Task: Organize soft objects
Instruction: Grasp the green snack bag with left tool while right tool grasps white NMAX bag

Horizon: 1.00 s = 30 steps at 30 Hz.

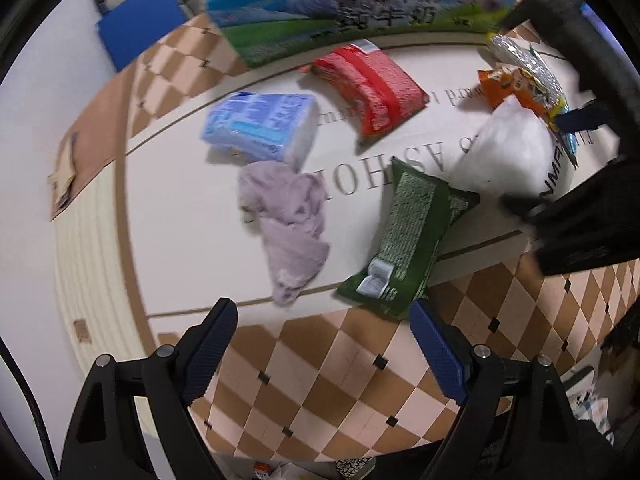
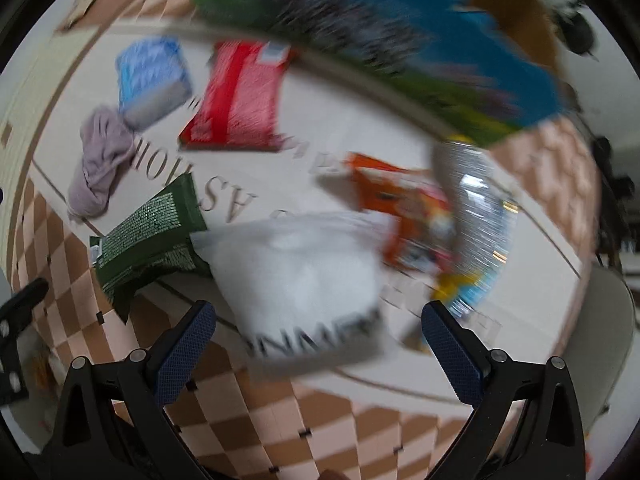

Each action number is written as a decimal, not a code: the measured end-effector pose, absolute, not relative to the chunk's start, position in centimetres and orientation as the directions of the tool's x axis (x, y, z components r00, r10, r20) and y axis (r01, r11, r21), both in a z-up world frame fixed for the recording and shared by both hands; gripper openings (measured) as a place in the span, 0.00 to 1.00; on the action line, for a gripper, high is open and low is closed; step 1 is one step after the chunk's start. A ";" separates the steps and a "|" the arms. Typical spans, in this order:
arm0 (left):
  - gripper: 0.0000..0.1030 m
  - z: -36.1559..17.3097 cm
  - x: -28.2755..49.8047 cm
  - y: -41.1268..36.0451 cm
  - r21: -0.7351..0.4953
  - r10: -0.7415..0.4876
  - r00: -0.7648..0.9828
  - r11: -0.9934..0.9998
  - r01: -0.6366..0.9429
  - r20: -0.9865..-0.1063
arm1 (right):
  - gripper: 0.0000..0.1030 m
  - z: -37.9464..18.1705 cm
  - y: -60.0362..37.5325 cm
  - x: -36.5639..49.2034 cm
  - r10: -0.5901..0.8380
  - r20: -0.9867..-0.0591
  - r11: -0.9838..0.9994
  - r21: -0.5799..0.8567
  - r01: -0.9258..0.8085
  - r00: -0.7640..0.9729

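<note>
Several soft packs lie on a white mat (image 1: 180,208). A lilac cloth (image 1: 286,220) lies just ahead of my open, empty left gripper (image 1: 322,344), with a green wipes pack (image 1: 408,236) to its right. Further off are a blue tissue pack (image 1: 260,124), a red pack (image 1: 372,88), a white bag (image 1: 508,152) and orange snack bags (image 1: 516,84). My right gripper (image 2: 318,344) is open and empty, with the white bag (image 2: 304,272) just ahead between its fingers. The right wrist view also shows the green pack (image 2: 152,232), lilac cloth (image 2: 100,160), red pack (image 2: 240,96), blue pack (image 2: 154,76) and orange bag (image 2: 400,216).
A cardboard box with blue and green print (image 1: 360,12) stands at the far edge of the mat, also in the right wrist view (image 2: 380,40). A silvery snack bag (image 2: 476,216) lies at the right. Checkered foam floor tiles (image 1: 340,384) surround the mat. A blue pad (image 1: 140,24) lies at far left.
</note>
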State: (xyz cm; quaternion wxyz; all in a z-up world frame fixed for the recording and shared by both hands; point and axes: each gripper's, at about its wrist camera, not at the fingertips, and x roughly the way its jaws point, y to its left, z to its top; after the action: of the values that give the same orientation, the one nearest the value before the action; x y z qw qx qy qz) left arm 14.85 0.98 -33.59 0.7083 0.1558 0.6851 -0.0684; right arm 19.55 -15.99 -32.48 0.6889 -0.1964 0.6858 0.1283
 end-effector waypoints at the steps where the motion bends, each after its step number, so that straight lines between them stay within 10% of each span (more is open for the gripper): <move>1: 0.85 -33.8 15.2 0.7 0.116 0.107 0.045 0.939 0.324 -0.993 | 1.00 -33.7 -15.5 19.7 -0.091 -0.996 0.886 -0.076 -0.458 -0.011; 11: 0.85 -39.7 19.7 -2.3 -0.067 -0.013 -0.168 0.946 0.318 -0.986 | 0.85 -37.5 -21.7 19.0 -0.033 -0.978 0.999 -0.029 -0.021 -0.207; 16: 0.37 -42.5 19.8 -2.6 -0.116 -0.050 -0.277 0.967 0.226 -0.959 | 0.87 -38.8 -24.0 17.8 0.075 -0.965 0.993 0.051 0.103 -0.252; 22: 0.37 -42.8 19.4 0.2 -0.189 -0.199 -0.301 0.980 -0.061 -0.933 | 0.87 -40.0 -24.2 17.0 0.081 -0.965 0.993 0.056 0.102 -0.250; 30: 0.33 -42.9 18.3 -2.3 -0.113 -0.099 -0.263 0.993 0.038 -0.960 | 0.85 -42.2 -23.9 15.0 0.036 -0.969 0.991 0.003 0.135 -0.246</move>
State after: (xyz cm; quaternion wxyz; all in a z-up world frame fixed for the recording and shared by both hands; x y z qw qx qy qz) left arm 18.29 -2.32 -42.94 0.6068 -0.0195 0.7926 -0.0565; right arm 14.95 -23.87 -42.19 0.6115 0.0542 0.7884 -0.0404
